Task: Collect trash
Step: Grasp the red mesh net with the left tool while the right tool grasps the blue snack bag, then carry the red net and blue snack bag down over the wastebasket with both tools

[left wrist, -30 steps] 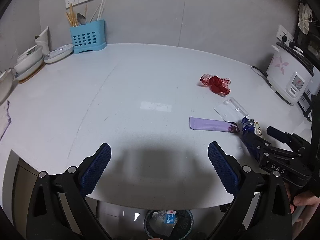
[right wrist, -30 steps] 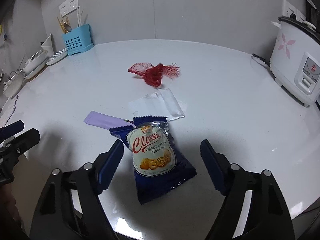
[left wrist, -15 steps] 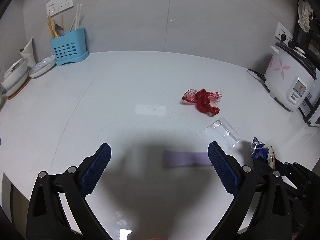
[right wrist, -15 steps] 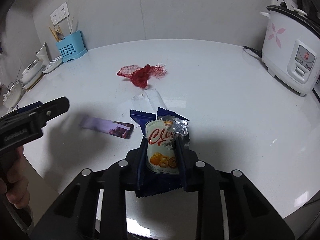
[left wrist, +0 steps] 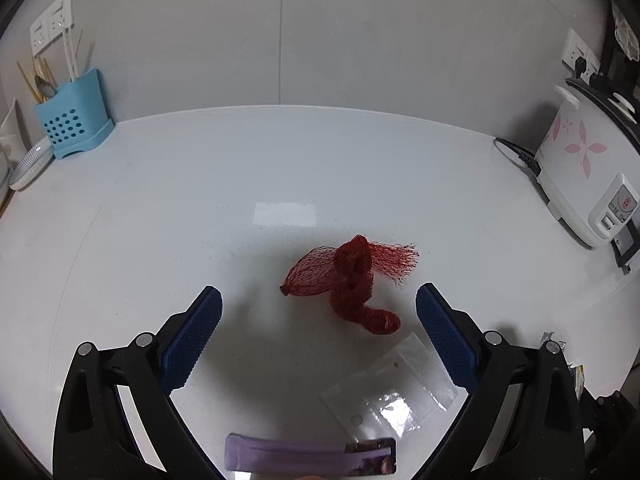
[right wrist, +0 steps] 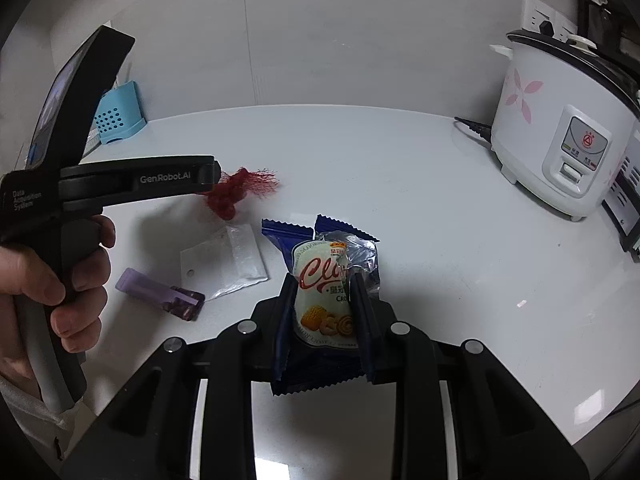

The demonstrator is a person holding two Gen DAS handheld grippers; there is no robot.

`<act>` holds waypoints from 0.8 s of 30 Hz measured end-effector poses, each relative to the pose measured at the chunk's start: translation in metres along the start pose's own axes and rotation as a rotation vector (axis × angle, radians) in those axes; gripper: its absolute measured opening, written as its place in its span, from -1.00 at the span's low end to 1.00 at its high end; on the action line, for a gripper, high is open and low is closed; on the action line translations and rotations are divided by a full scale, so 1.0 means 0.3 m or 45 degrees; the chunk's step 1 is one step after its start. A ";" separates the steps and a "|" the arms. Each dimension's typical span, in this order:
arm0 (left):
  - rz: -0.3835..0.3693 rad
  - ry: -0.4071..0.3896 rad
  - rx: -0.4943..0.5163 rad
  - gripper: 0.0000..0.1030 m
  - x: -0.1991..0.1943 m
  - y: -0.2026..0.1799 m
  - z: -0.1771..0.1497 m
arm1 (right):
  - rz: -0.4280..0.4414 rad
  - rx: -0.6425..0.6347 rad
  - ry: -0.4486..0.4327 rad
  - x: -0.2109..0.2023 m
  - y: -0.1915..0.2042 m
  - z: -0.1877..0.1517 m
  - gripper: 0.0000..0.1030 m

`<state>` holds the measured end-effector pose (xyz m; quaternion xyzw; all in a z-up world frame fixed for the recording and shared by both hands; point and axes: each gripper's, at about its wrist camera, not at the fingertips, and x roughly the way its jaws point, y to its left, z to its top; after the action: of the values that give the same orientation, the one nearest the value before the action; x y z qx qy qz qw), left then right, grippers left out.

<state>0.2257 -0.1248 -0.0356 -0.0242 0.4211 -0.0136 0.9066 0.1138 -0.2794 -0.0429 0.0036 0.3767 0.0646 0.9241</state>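
The right gripper (right wrist: 325,300) pinches the snack bag (right wrist: 326,280) just above the table (left wrist: 160,200). The left gripper (left wrist: 318,322), fingers wide, hovers before the red net (left wrist: 348,280); next it likely lowers and closes.

Light: dim, cool, from overhead | Glare: pale rectangular patch mirrored on the table (left wrist: 285,214) | Shadows: soft, cast under the grippers | Distortion: strong fisheye bending, dark vignetted corners | Focus: mostly sharp, edges slightly softened
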 end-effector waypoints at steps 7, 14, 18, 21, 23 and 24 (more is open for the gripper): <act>0.031 0.068 0.010 0.76 0.106 -0.028 0.027 | -0.005 0.014 0.007 0.022 -0.030 0.010 -0.50; 0.061 0.144 -0.012 0.40 0.170 -0.018 0.029 | -0.010 0.015 0.006 0.021 -0.031 0.008 -0.50; 0.091 0.134 -0.001 -0.18 0.165 -0.015 0.025 | -0.015 0.015 0.011 0.020 -0.026 0.003 -0.50; 0.082 0.143 -0.005 -0.63 0.156 -0.002 0.027 | -0.015 0.017 0.008 0.015 -0.023 0.003 -0.50; 0.059 0.143 -0.008 -0.70 0.148 0.009 0.023 | -0.012 0.020 0.007 0.011 -0.022 0.001 -0.50; 0.051 0.139 -0.018 -0.71 0.141 0.018 0.019 | -0.013 0.020 0.006 0.009 -0.022 0.001 -0.50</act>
<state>0.2573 -0.1211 -0.0645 -0.0214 0.4706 0.0061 0.8820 0.1166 -0.2857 -0.0450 0.0088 0.3794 0.0571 0.9234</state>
